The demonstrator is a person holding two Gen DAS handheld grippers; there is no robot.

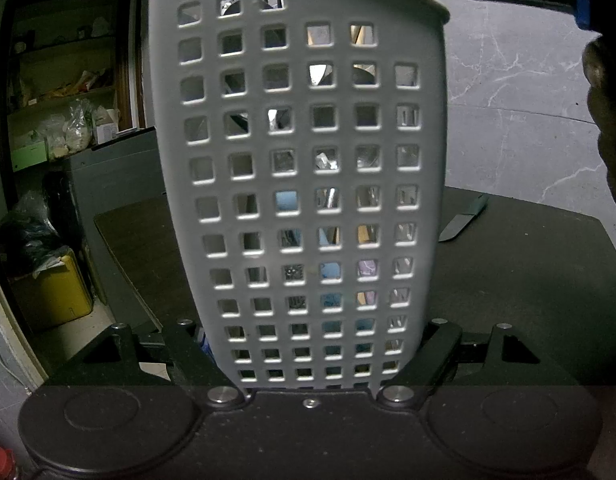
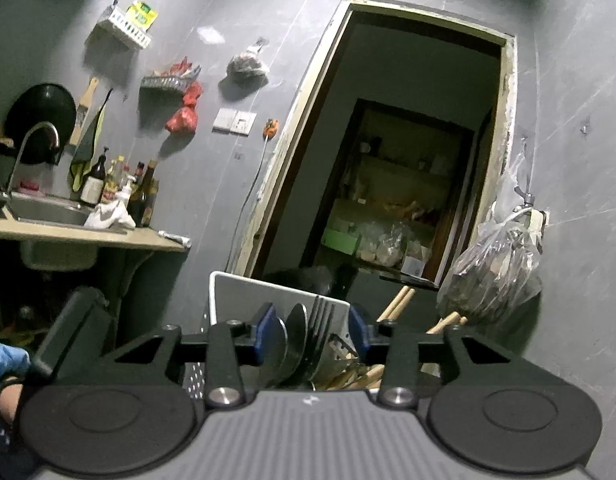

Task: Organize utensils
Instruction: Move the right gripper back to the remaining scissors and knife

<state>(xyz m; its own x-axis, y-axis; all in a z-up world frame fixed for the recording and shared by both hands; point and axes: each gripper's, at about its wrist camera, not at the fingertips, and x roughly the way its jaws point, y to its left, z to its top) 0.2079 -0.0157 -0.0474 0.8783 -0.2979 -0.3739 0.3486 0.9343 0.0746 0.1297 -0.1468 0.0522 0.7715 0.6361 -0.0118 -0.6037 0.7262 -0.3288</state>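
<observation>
We see the white perforated utensil holder [image 1: 303,184] standing upright on the dark table [image 1: 528,280], filling the left wrist view; the left gripper [image 1: 312,360] is clamped on its base, a black finger against each side wall. Through the square holes we make out glints of metal and patches of blue and pale colour, too broken up to name. Only this view shows the dark knife [image 1: 464,220] lying flat on the table to the right of the holder, well apart from it, and a person's dark shape [image 1: 606,120] at the right edge. The right wrist view shows what the other cannot: the holder's open top [image 2: 267,296], with spoons [image 2: 291,340] and a fork [image 2: 322,328] standing in it, and wooden chopsticks [image 2: 396,304] leaning out to the right of them. The right gripper [image 2: 312,336] sits level over that top, its blue pads [image 2: 265,332] part-way apart on either side of the spoons and fork; they appear clear of the metal. Left of the holder, farther off, a sink counter [image 2: 87,236] carries bottles [image 2: 119,188].
</observation>
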